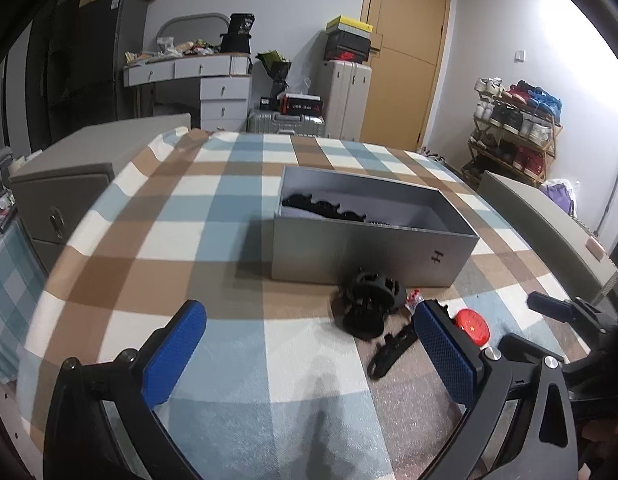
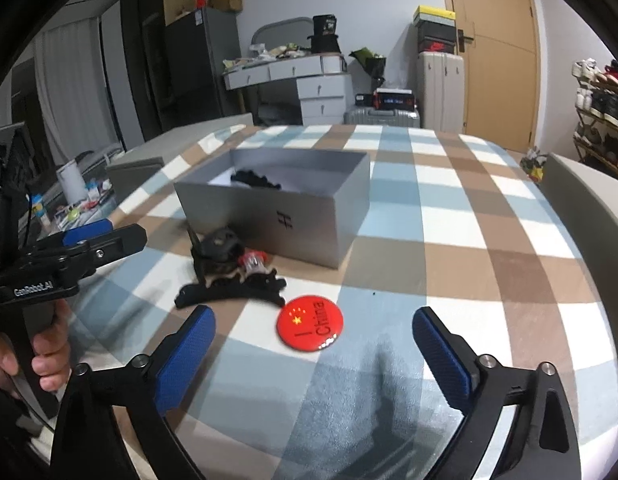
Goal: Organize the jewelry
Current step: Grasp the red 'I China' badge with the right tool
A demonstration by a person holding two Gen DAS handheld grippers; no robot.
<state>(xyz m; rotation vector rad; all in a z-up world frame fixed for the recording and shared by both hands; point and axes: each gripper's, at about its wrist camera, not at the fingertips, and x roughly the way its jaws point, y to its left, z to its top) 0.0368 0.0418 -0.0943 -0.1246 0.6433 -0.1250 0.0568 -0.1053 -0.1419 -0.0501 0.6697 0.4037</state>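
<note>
An open grey box [image 1: 361,254] [image 2: 269,216] stands on the checked tablecloth with a black toothed item [image 1: 323,208] [image 2: 255,179] inside. In front of it lie a round black hair claw [image 1: 369,304] [image 2: 219,250], a long black hair clip [image 1: 391,350] [image 2: 233,292], a small red and clear piece [image 1: 413,300] [image 2: 253,261] and a red round badge [image 1: 473,326] [image 2: 309,323]. My left gripper [image 1: 309,358] is open and empty, left of the clips. My right gripper [image 2: 313,356] is open and empty, just short of the badge.
The table [image 1: 229,208] drops off at its round edge on all sides. A grey cabinet [image 1: 65,184] stands to the left and a grey chair back [image 2: 589,208] to the right. Suitcases, drawers and a shoe rack [image 1: 513,128] stand beyond.
</note>
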